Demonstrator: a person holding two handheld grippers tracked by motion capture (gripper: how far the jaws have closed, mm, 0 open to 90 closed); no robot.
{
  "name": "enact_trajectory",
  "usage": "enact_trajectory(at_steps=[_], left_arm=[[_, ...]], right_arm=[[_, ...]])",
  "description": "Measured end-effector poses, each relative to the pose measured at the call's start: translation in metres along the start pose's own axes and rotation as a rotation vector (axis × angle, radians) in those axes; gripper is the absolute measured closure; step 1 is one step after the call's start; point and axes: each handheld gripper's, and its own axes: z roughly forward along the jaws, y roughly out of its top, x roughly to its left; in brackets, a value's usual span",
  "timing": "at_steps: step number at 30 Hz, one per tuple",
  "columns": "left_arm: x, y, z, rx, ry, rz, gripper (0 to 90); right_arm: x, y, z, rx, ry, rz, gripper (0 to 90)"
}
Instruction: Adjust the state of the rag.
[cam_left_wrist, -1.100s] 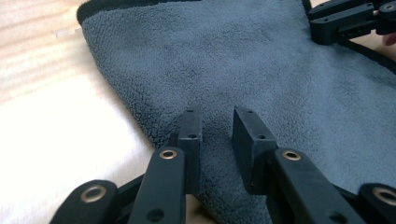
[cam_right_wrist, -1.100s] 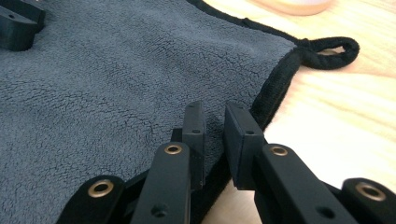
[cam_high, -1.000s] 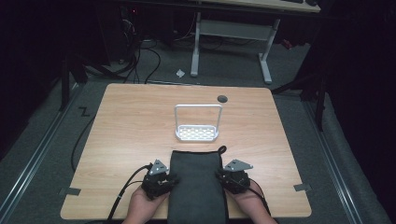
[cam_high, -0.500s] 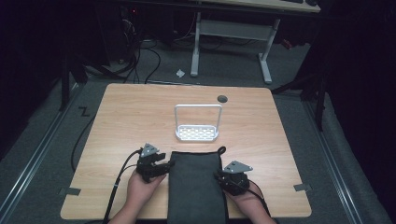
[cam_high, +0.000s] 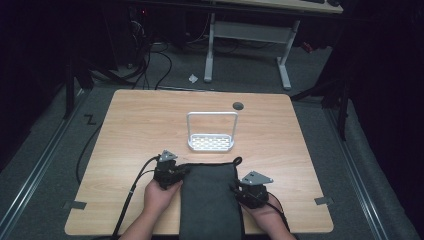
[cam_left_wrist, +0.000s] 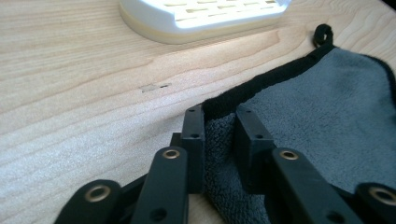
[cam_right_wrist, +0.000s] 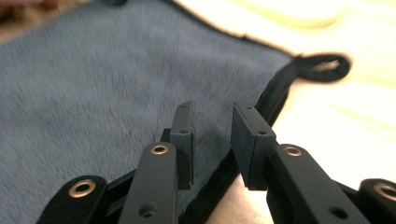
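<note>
— Where the grey towel (cam_high: 210, 200) lies, at the near middle of the wooden table (cam_high: 130, 125), does it sit flat?

— Mostly. It runs as a long dark strip from the near edge toward the table's middle, and its black hanging loop (cam_high: 237, 161) curls off the far right corner. In the left gripper view the far left corner (cam_left_wrist: 219, 105) shows its black hem, with the fabric bunched up between the jaws.

— So the left gripper (cam_high: 184, 172) has it?

— Its jaws have just been closing, and they stand narrow, one on each side of that corner's fold. The cloth fills the gap, and the pads (cam_left_wrist: 194, 135) look pressed against it. A hand (cam_high: 161, 194) holds the gripper from the near side.

— And the right gripper (cam_high: 235, 189)?

— It sits at the towel's right edge, about halfway along. In the right gripper view its jaws straddle the black hem (cam_right_wrist: 275, 98), one over the grey pile and one over bare wood. They have just been opening, and a clear gap shows between the pads (cam_right_wrist: 184, 140), which do not pinch the cloth.

— What lies beyond the towel?

— A white slotted tray with a tall hoop handle (cam_high: 211, 142) stands just past the towel's far end, not touching it. Farther back, a dark round grommet (cam_high: 238, 105) is set in the tabletop. Cables (cam_high: 132, 195) trail from the left gripper over the near edge.
</note>
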Motion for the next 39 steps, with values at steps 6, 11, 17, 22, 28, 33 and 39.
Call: enact_trajectory(at_steps=[6,11,17,22,28,33,39], left_arm=[[0.001,0.0,0.0,0.0,-0.004,-0.008,76.6],[0.001,0.0,0.0,-0.002,-0.006,-0.012,76.3],[0.002,0.0,-0.001,-0.002,-0.006,-0.012,75.7],[0.002,-0.001,-0.001,-0.002,-0.005,-0.012,75.7],[0.001,-0.001,-0.001,-0.002,-0.008,-0.012,75.7],[0.001,-0.001,-0.002,-0.002,-0.008,-0.01,76.0],[-0.001,-0.003,-0.007,-0.05,-0.014,0.011,80.9]], right_arm=[[-0.009,0.024,0.003,-0.047,-0.03,0.04,61.2],[-0.023,0.038,0.037,0.025,-0.039,0.078,46.8],[-0.037,0.031,0.054,0.073,-0.017,0.13,34.7],[-0.028,0.03,0.054,0.062,-0.016,0.081,47.9],[-0.023,0.028,0.053,0.043,0.023,0.102,71.7],[-0.022,0.028,0.053,0.039,0.035,0.1,77.5],[-0.018,0.032,0.044,-0.012,0.017,0.088,78.0]])
